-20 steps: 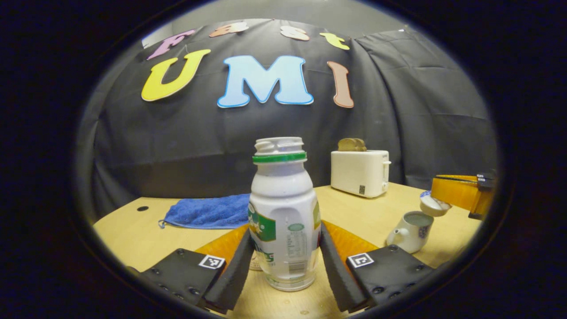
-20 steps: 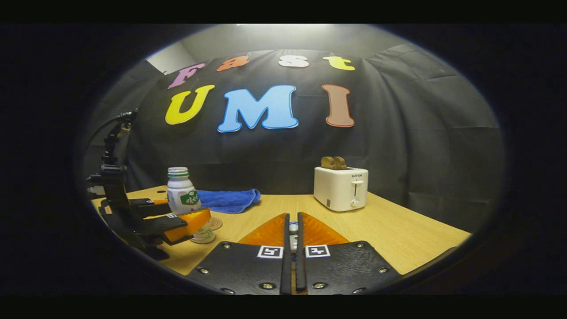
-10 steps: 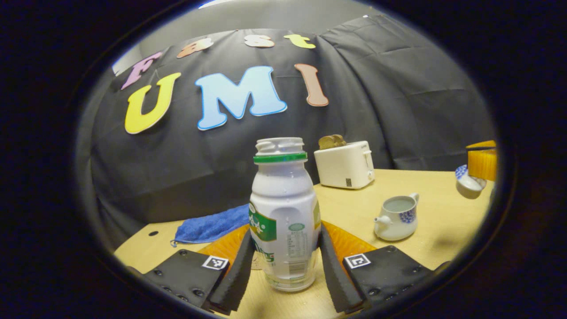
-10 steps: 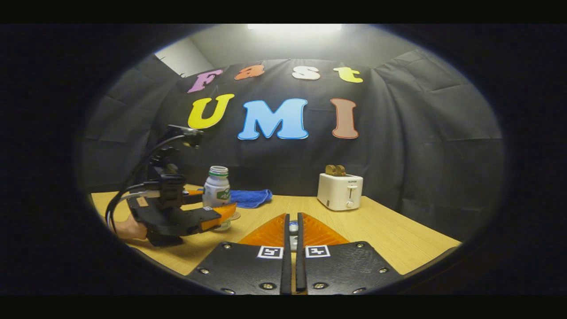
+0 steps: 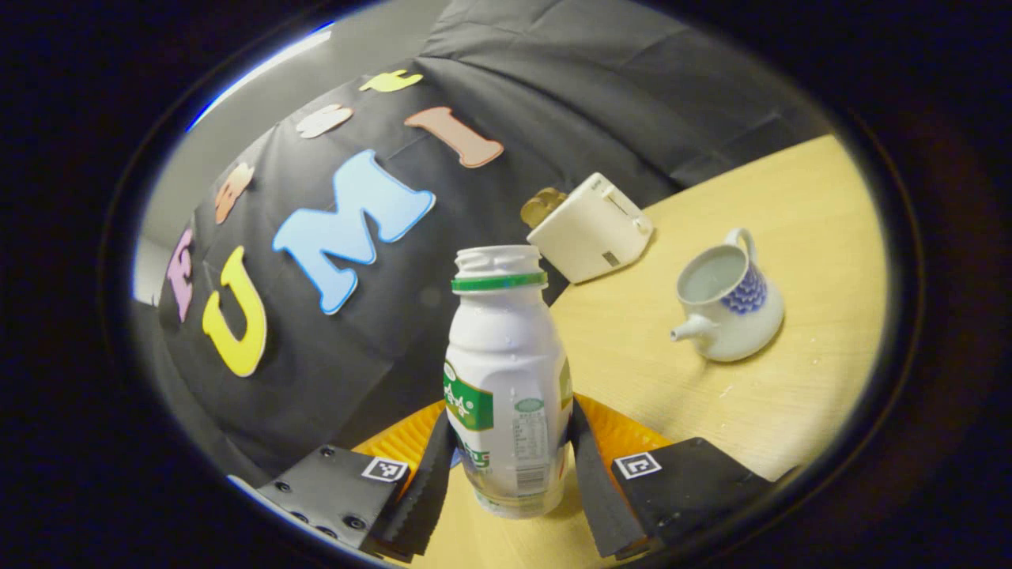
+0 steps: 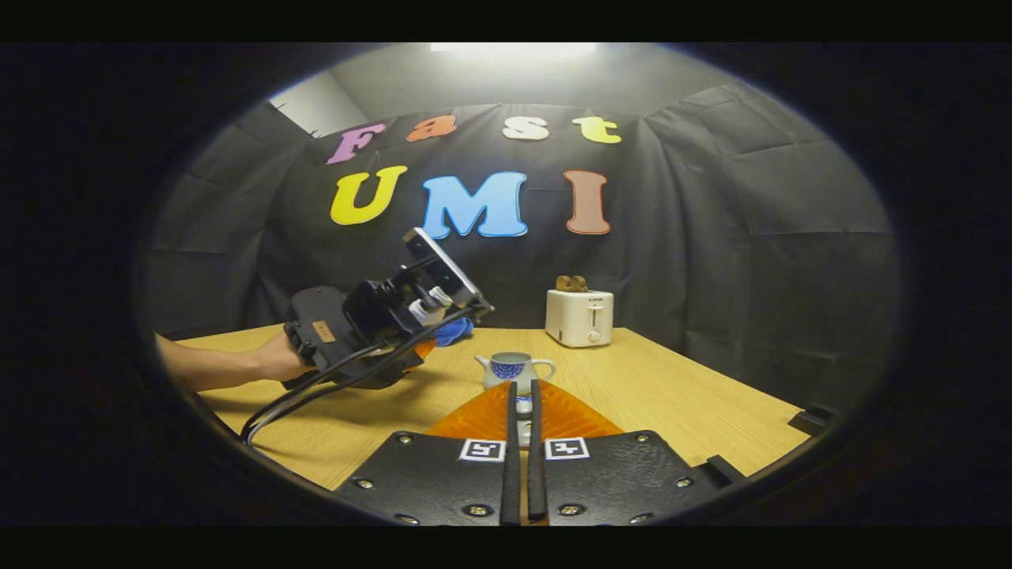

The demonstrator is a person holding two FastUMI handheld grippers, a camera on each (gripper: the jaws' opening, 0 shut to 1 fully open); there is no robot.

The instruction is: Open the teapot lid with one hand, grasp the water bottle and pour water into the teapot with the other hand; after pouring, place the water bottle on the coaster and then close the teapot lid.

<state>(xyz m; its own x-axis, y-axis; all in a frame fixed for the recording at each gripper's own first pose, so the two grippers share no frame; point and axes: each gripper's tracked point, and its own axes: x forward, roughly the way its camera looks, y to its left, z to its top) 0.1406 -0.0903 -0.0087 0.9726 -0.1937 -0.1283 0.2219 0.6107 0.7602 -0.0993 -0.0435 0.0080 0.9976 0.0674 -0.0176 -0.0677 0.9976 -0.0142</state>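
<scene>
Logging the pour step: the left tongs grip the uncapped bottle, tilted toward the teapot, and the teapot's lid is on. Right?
Not quite: the lid is off. In the left gripper view the teapot stands open beside the toaster, with nothing covering its mouth. The rest holds: the left tongs grip the uncapped bottle.

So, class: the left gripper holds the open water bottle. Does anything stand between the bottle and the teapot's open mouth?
Nothing visible does. In the left gripper view, bare table lies between the water bottle and the lidless teapot. The toaster stands farther back, off that line.
</scene>
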